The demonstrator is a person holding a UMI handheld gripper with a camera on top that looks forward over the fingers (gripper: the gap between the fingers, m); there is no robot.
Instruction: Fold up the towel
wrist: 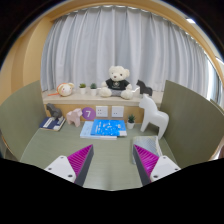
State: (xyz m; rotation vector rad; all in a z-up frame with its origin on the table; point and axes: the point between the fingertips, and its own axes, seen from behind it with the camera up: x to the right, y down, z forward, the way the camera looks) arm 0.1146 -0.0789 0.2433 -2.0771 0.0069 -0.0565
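Observation:
My gripper (113,153) is open, its two magenta-padded fingers (80,160) wide apart over a grey-green table top (112,165). Only the bare table surface lies between the fingers, and they hold nothing. I see no towel in this view. Beyond the fingers, at the far end of the table, lies a flat blue and white item (103,128).
A pink cube (87,114) and a white horse figure (151,116) stand at the table's far end, with books (52,123) at its left. A teddy bear (119,80) sits on the window sill before white curtains. Olive seat backs (22,118) flank the table.

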